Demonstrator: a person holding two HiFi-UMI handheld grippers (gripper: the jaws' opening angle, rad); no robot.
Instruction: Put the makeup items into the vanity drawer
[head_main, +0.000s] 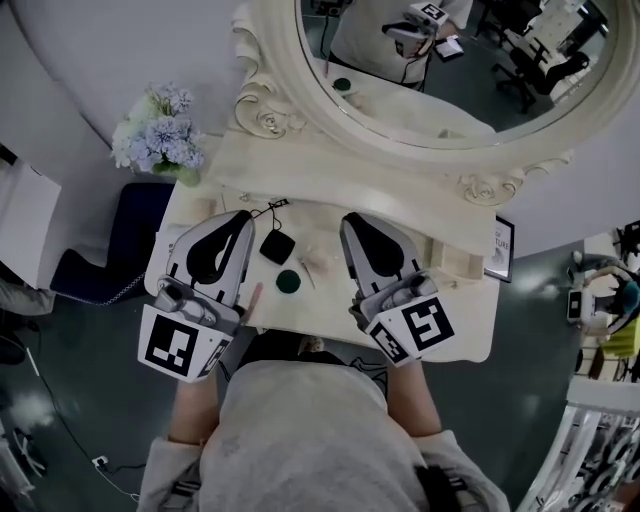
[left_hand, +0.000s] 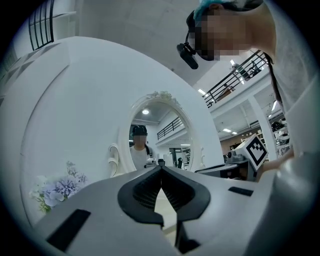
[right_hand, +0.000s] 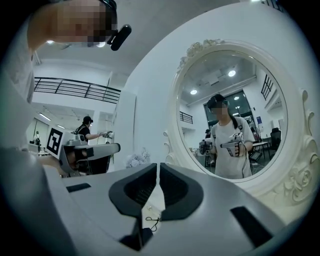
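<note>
On the cream vanity top (head_main: 460, 320) lie a black square compact (head_main: 276, 246), a dark green round pot (head_main: 289, 281), a pale stick (head_main: 308, 268), a pinkish stick (head_main: 256, 298) and a small black piece on a cord (head_main: 275, 206). My left gripper (head_main: 243, 216) hovers just left of the compact, and its jaws meet at the tips (left_hand: 161, 169) with nothing between them. To the right of the items, my right gripper (head_main: 350, 220) is likewise shut and empty (right_hand: 158, 166). Both point toward the mirror. My body hides the vanity's front, so no drawer shows.
A large oval mirror (head_main: 450, 60) in a carved frame rises at the back of the table. A bunch of pale blue flowers (head_main: 160, 135) stands at the back left. A small framed card (head_main: 502, 250) sits at the right end. A dark blue seat (head_main: 120, 250) is on the floor at left.
</note>
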